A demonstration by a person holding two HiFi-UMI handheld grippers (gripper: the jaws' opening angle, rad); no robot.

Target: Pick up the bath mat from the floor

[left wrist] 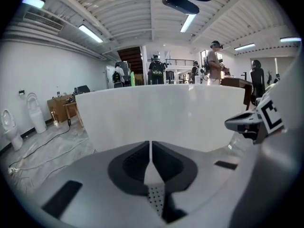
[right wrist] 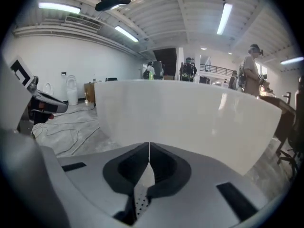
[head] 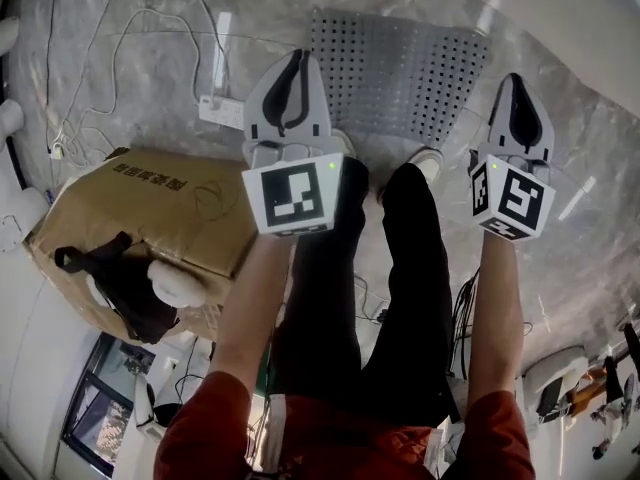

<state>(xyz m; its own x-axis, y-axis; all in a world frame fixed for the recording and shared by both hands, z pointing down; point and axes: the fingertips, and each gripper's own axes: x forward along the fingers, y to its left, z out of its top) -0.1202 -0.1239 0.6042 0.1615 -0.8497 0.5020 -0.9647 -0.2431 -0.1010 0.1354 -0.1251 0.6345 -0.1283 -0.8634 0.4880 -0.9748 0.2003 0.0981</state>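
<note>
Two grippers, each with jaws pressed together on nothing: left gripper (head: pixel 297 60), right gripper (head: pixel 513 80). Down below and between them, flat on the floor (head: pixel 150 58), one grey perforated bath mat (head: pixel 400 68), untouched. Off the left gripper's outer side, one cardboard box (head: pixel 150 208).

Bath mat (head: pixel 400 68) near edge hidden behind left gripper (head: pixel 297 60), shoes (head: pixel 428 158); distant people (left wrist: pixel 216 63) blurred.

1. Grey dotted rectangular bath mat (head: pixel 400 68), there below the fingertips (left wrist: pixel 144 148): matt, studded, rubbery-looking.
2. Grey veined stone floor (head: pixel 150 58) around it: glossy, smooth.
3. Left gripper (head: pixel 298 58) and right gripper (head: pixel 514 78): smooth matt plastic.
</note>
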